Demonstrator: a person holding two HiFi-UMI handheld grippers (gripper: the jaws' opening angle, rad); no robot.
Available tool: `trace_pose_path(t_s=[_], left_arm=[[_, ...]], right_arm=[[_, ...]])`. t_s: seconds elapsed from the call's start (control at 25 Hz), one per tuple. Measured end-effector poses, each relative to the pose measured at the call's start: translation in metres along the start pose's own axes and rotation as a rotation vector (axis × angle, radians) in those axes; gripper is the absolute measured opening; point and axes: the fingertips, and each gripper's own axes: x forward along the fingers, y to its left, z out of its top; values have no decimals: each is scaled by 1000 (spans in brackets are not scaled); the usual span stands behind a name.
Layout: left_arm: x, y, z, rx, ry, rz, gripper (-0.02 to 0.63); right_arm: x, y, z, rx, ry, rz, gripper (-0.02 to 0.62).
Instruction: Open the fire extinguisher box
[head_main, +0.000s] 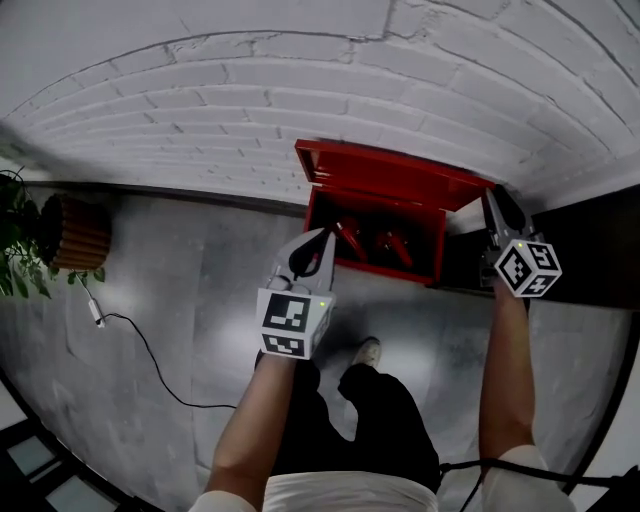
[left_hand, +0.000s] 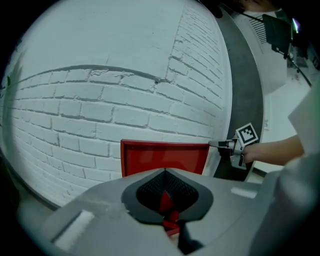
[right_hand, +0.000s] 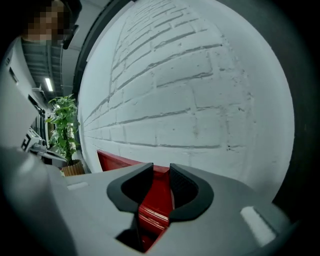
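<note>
1. A white-painted brick wall (head_main: 250, 90) fills the back, evenly lit.
2. A smooth grey concrete floor (head_main: 180, 290) meets it.
3. A leafy green plant (head_main: 15, 240) in a ribbed brown round pot (head_main: 75, 232) stands left, beside the wall.
4. A thin black cable (head_main: 140, 345) trails across the floor nearby.

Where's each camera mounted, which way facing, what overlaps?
Head view: on head, steeply down at open red box; shows forearms, legs, left gripper, right gripper.
Left gripper view: on it, toward box and brick wall; shows its jaws, right gripper.
Right gripper view: on it, toward wall and box; shows its jaws.
All share the box.
</note>
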Motion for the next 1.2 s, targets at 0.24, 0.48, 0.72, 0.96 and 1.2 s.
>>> trace_pose_path(t_s=[0.24, 0.48, 0.72, 0.96, 1.2], left_arm=[[-2, 3, 2, -2, -6, 7, 6], [0, 6, 6, -6, -10, 14, 6], [3, -10, 14, 18, -6, -16, 6], [-3, -20, 23, 45, 2, -36, 6], [-13, -26, 23, 57, 26, -52, 6]], right_arm=[[5, -8, 0, 7, -7, 6, 87], [-3, 8, 2, -25, -3, 32, 86], [-28, 37, -5, -34, 5, 57, 57], [-54, 61, -10, -31, 0, 68, 51], [-85, 80, -28, 8, 0, 42, 13]])
